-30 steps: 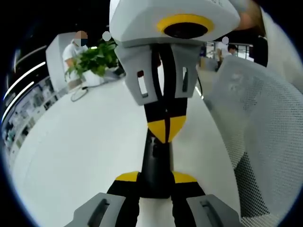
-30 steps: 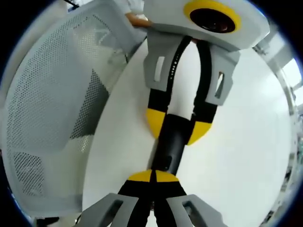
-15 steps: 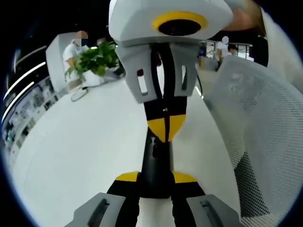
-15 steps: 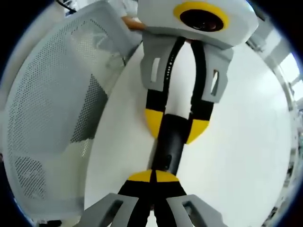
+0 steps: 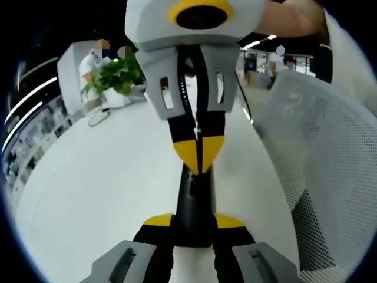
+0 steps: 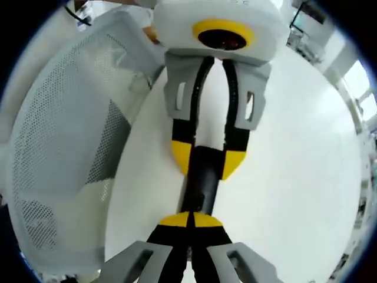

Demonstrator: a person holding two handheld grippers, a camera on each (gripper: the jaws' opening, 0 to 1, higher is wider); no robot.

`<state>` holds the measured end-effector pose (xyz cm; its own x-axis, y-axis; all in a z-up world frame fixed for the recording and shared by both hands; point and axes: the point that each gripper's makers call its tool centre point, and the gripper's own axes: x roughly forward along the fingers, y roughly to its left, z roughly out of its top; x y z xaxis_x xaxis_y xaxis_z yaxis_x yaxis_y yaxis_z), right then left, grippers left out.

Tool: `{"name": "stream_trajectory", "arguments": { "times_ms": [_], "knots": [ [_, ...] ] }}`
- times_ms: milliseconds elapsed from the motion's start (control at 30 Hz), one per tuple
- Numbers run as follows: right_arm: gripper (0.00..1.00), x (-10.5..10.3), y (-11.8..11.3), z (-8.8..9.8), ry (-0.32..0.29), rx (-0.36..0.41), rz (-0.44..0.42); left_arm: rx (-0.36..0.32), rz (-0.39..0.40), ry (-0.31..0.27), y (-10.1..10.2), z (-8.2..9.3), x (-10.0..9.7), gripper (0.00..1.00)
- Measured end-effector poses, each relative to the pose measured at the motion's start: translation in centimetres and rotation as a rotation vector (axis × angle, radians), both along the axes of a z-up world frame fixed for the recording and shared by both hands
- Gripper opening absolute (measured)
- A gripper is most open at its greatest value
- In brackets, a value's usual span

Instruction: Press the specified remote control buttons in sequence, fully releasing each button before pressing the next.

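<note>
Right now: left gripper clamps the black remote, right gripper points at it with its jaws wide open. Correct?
Not quite. The left gripper does clamp the black remote, but the right gripper has its jaws shut, yellow tips pressed together, not wide open. The right gripper view shows this at the bottom of the picture, and the left gripper view shows the same shut tips meeting the remote.

The left gripper (image 5: 193, 220) has its jaws clamped on the near end of a black bar, and the right gripper (image 6: 189, 219), pointing straight back at it, has its jaws pressed together above that bar
</note>
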<state>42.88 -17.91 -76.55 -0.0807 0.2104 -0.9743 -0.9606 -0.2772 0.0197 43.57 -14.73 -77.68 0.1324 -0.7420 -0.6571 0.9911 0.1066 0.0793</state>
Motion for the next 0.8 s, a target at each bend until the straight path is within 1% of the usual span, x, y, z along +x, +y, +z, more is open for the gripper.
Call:
{"name": "stream_trajectory", "arguments": {
  "times_ms": [500, 633, 800],
  "knots": [
    [0.0, 0.18, 0.9, -0.55, 0.009, -0.003, 0.009, -0.005, -0.001, -0.001, -0.02, -0.13, 0.1, 0.23],
    [0.0, 0.22, 0.76, -0.99, 0.006, -0.021, 0.016, -0.006, 0.001, -0.001, -0.01, -0.13, 0.12, 0.23],
    [0.0, 0.28, 0.76, -0.96, 0.005, -0.023, 0.018, -0.008, 0.004, 0.0, 0.0, -0.16, 0.18, 0.23]
  ]
}}
